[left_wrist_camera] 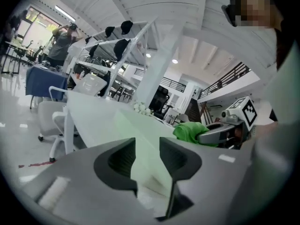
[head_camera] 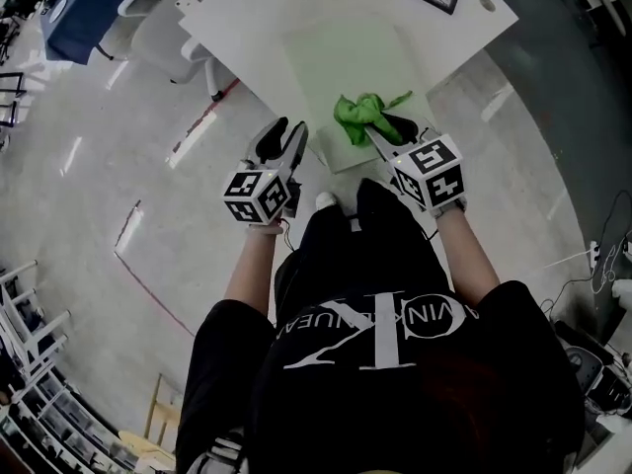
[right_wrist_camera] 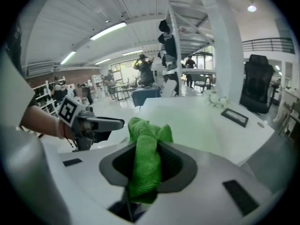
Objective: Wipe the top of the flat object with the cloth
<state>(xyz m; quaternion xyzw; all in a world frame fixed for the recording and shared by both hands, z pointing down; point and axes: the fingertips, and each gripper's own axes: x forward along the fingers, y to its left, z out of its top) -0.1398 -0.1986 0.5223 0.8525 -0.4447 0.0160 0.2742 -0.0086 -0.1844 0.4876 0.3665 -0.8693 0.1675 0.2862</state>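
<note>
Inside right gripper [right_wrist_camera: 145, 150], green cloth [right_wrist_camera: 144, 170], clamped

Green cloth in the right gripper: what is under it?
The crumpled green cloth, clamped by the right gripper, is over the pale green flat mat on the white table. The mat's patch beneath is covered; contact unclear.

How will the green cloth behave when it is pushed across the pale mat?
The green cloth is probably floppy: it bunches in folds in the right gripper. Pushed, it would likely crumple rather than slide flat on the mat.
</note>
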